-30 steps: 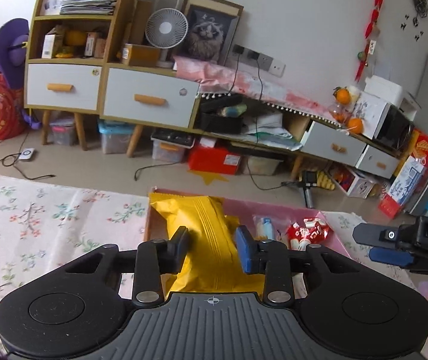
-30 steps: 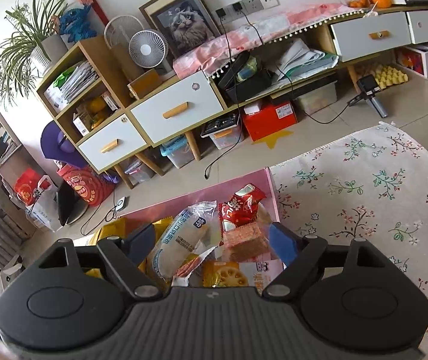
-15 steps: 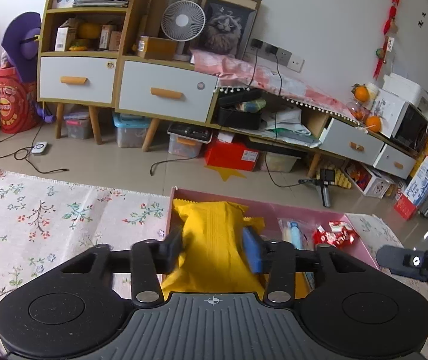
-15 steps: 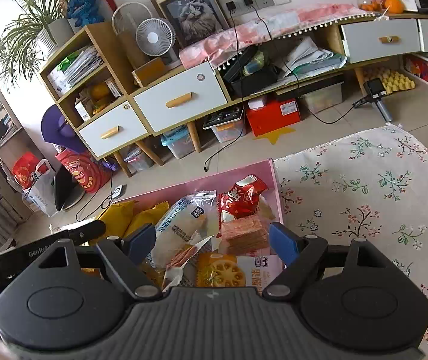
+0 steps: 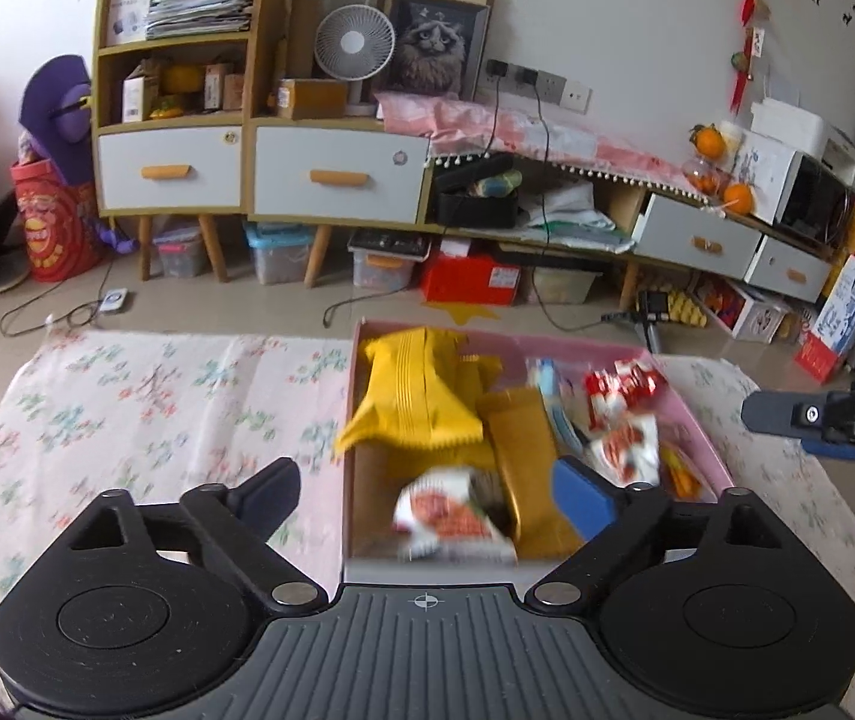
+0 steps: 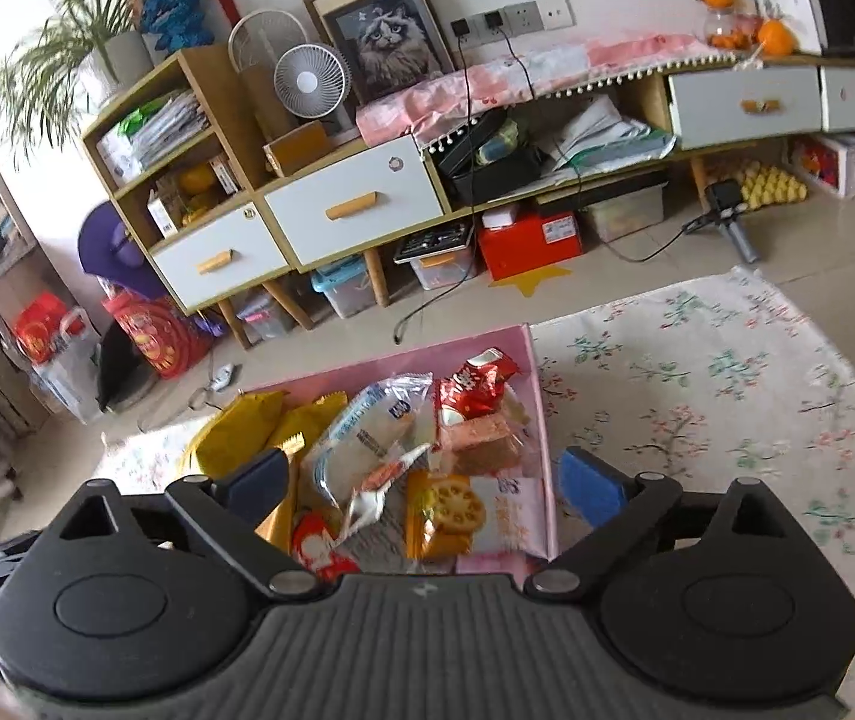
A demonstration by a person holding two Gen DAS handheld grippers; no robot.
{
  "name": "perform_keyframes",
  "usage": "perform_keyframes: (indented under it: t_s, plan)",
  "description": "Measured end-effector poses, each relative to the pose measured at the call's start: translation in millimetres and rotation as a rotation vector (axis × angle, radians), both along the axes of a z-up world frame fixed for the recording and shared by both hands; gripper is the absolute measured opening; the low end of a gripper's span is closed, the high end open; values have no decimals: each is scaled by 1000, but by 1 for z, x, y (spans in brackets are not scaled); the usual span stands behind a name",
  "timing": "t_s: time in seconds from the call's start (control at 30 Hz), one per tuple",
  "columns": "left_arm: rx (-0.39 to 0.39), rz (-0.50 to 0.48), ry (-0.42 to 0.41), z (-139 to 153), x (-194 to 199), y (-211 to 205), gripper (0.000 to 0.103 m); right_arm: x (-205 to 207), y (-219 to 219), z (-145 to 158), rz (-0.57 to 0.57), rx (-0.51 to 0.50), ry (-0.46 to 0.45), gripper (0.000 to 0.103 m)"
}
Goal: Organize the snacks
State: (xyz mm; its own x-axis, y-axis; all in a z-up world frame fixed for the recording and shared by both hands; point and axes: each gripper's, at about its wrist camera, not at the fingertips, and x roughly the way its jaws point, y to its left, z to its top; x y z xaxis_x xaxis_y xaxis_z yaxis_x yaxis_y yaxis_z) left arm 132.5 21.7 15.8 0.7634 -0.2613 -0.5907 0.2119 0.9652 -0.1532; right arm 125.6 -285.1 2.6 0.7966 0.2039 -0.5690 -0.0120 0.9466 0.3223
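Note:
A pink box (image 5: 354, 360) (image 6: 538, 372) full of snack packets lies on a floral cloth. A yellow bag (image 5: 412, 396) (image 6: 229, 432) rests inside it at the far left, free of any fingers. My left gripper (image 5: 427, 495) hovers above the box's near edge; its jaws are opening wide and no pad touches a packet. My right gripper (image 6: 427, 480) is likewise opening over the box, above a clear pastry packet (image 6: 367, 438), a red packet (image 6: 475, 381) and an orange biscuit packet (image 6: 442, 510), touching none. The right gripper's finger (image 5: 787, 414) shows at the left view's right edge.
The floral cloth (image 5: 157, 402) (image 6: 697, 372) spreads on both sides of the box. Beyond it are the tiled floor, cables, a low cabinet with drawers (image 5: 337, 177), storage bins and a red box (image 5: 472, 279).
My left gripper let go of the yellow bag, which now lies in the box, and drew back and up with its jaws spread. My right gripper's jaws widened and it pulled back slightly.

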Motion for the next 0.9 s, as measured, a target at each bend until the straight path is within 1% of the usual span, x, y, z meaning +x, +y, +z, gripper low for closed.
perform_keyframes:
  t_s: [0.13, 0.2, 0.33, 0.47, 0.6, 0.77, 0.9]
  plan:
    - [9, 22, 31, 3, -26, 1, 97, -16, 4, 6, 7, -25, 4, 102]
    - [13, 34, 50, 5, -38, 2, 97, -24, 6, 7, 14, -25, 12, 103]
    - [-6, 73, 76, 6, -62, 9, 100, -40, 11, 5, 24, -57, 39, 103]
    - [33, 101, 109, 7, -80, 13, 101, -54, 15, 4, 27, -100, 65, 103]
    - [42, 122, 144, 12, -92, 17, 102, -68, 22, 4, 38, -150, 83, 103]
    - [70, 147, 135, 16, -109, 14, 103, -88, 30, 4, 64, -195, 95, 103]
    - [127, 152, 108, 20, -117, 3, 103, -95, 36, 2, 82, -238, 96, 103]
